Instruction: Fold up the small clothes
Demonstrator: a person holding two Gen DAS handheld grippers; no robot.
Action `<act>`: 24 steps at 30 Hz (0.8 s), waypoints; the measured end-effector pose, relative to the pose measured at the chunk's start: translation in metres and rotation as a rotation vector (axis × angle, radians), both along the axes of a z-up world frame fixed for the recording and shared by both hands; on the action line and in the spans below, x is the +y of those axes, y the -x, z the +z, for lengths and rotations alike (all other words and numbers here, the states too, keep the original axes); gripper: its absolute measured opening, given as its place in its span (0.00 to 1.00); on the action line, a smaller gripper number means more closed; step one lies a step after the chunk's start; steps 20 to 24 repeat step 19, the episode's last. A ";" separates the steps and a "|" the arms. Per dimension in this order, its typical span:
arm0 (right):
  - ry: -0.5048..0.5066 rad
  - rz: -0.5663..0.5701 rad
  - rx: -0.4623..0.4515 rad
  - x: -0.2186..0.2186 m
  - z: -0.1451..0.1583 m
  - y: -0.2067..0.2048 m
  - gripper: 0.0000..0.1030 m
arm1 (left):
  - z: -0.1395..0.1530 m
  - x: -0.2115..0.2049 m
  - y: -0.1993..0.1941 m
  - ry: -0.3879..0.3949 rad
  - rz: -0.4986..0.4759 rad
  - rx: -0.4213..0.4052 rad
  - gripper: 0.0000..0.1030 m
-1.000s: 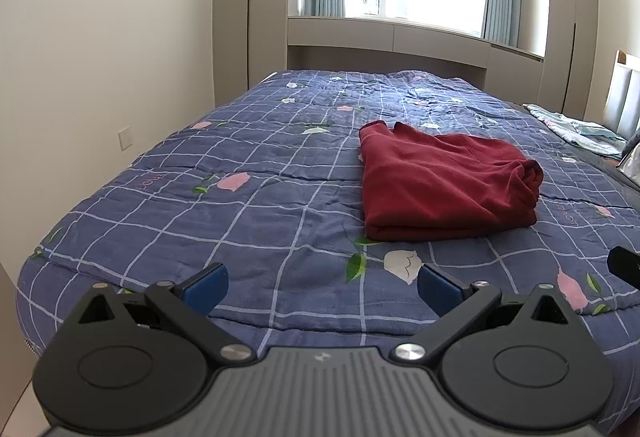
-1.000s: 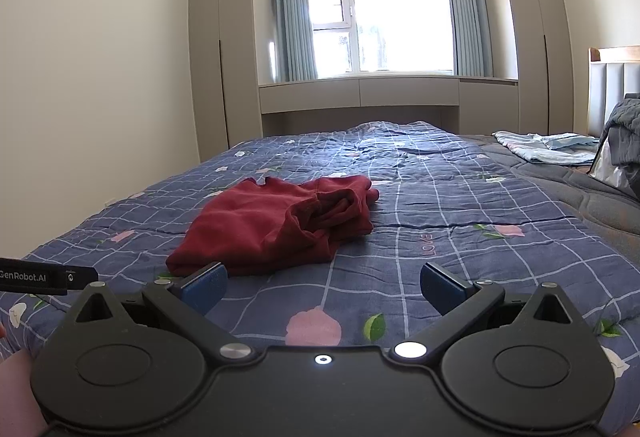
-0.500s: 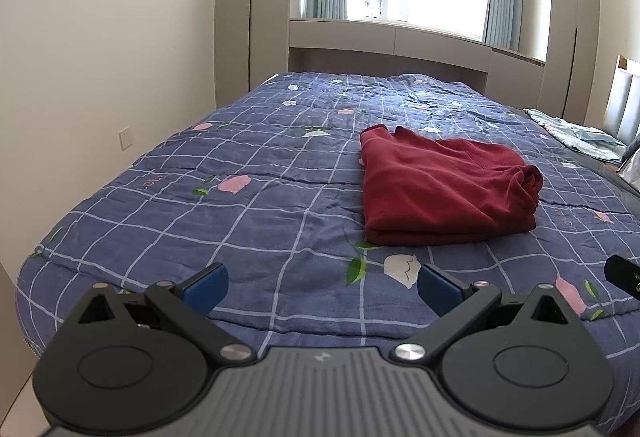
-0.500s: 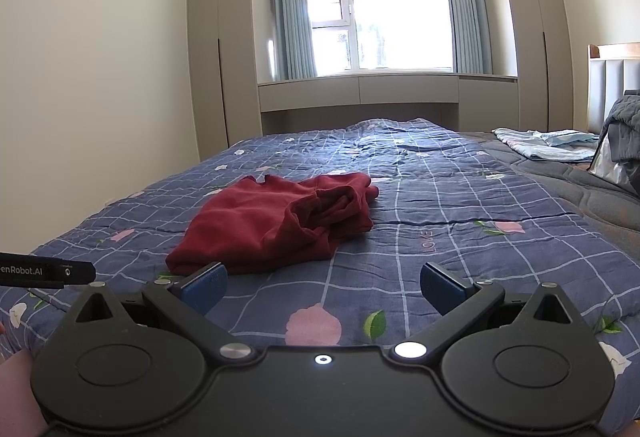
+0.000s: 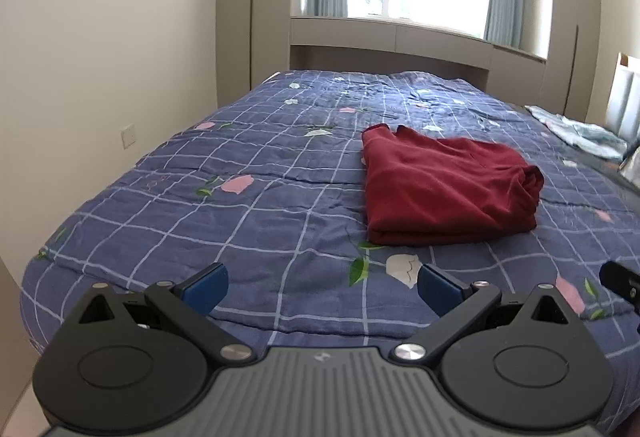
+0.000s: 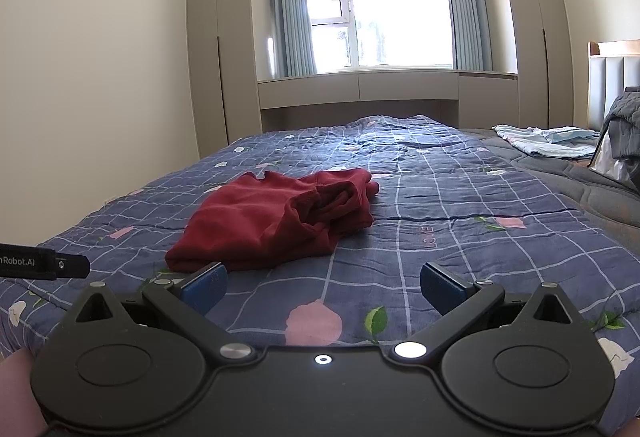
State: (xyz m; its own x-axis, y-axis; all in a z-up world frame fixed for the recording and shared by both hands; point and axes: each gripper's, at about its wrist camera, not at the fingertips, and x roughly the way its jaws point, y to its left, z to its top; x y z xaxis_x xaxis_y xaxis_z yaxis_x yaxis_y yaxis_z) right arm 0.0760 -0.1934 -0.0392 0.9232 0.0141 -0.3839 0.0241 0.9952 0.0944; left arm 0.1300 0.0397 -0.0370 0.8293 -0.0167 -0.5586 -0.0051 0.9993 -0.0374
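L gripper: jaws spread wide, 2 blue-padded fingers level, pointing fwd, holding nothing. R gripper: same pose, jaws wide apart, empty. Each gripper's tip shows at the edge of the other's view, side by side.

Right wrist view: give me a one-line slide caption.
Open right tool hovers over the checked quilt, empty, short of the folded red garment.

Checked floral quilt, curtained window, pale blue bedding beyond
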 end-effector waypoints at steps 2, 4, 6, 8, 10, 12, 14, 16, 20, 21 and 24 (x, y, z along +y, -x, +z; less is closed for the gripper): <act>0.001 0.002 0.000 0.000 0.000 0.000 0.99 | 0.001 0.000 0.002 -0.014 0.015 -0.016 1.00; 0.002 0.006 0.001 0.001 0.000 0.000 0.99 | 0.001 0.001 0.003 -0.014 0.023 -0.022 1.00; 0.005 0.008 0.003 0.002 -0.001 -0.001 0.99 | 0.002 0.003 0.002 -0.004 0.021 -0.020 1.00; 0.006 0.011 0.002 0.002 0.000 0.000 0.99 | 0.001 0.004 0.001 -0.006 0.022 -0.016 1.00; 0.008 0.011 0.002 0.002 -0.001 -0.001 0.99 | 0.001 0.004 0.001 -0.007 0.023 -0.014 1.00; 0.006 0.011 0.003 0.002 -0.001 -0.001 0.99 | 0.001 0.005 0.001 -0.003 0.024 -0.012 1.00; 0.005 0.011 0.006 0.002 -0.001 -0.001 0.99 | 0.000 0.005 0.001 -0.003 0.024 -0.011 1.00; 0.005 0.011 0.007 0.002 -0.002 -0.002 0.99 | 0.000 0.005 0.000 -0.004 0.026 -0.011 1.00; 0.005 0.013 0.008 0.002 -0.002 -0.002 0.99 | 0.000 0.006 0.000 -0.002 0.033 -0.009 1.00; 0.005 0.013 0.008 0.002 -0.002 -0.002 0.99 | 0.000 0.006 0.000 -0.002 0.033 -0.009 1.00; 0.005 0.013 0.008 0.002 -0.002 -0.002 0.99 | 0.000 0.006 0.000 -0.002 0.033 -0.009 1.00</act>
